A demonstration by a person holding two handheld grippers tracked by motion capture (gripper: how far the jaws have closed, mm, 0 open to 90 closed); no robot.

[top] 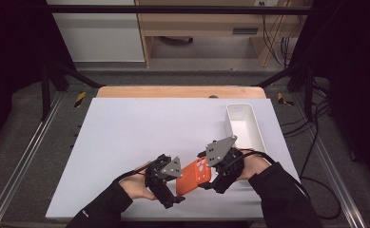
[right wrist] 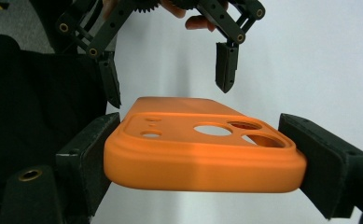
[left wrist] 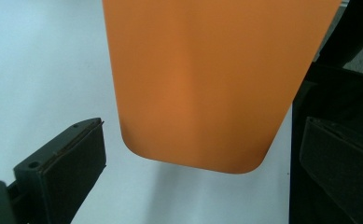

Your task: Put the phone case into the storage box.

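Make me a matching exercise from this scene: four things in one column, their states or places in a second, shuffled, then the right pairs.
Things:
1. left gripper
2. right gripper
3. orange phone case
4. white bin

States or places:
A. empty, at the table's far right
B. shut on the case's camera-hole end
C. open, jaws either side of the case's plain end
D. held above the white table, between both grippers

Pairs: 1-C, 2-B, 3-D, 4-A
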